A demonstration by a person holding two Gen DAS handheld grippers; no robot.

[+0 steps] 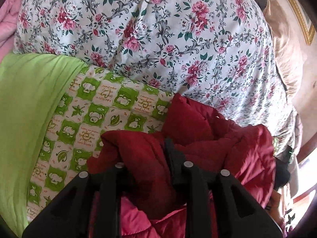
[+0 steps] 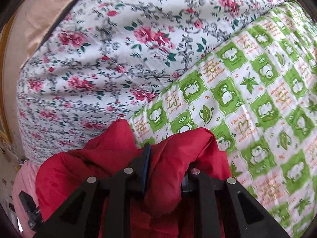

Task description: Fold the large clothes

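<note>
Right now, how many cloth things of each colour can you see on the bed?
Red: 1, the red jacket
Flowery white: 1, the floral quilt
Green check: 1, the green patterned sheet
Plain green: 1, the plain green cloth
Pink: 1, the pink cloth
Total: 5

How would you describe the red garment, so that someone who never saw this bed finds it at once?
Look at the bed covered by a green checked sheet, with a large rose-patterned quilt lying behind it. At the near edge, where sheet and quilt meet, lies the dark red padded jacket. It is the only plain red thing there, and both grippers pinch its fabric.
</note>
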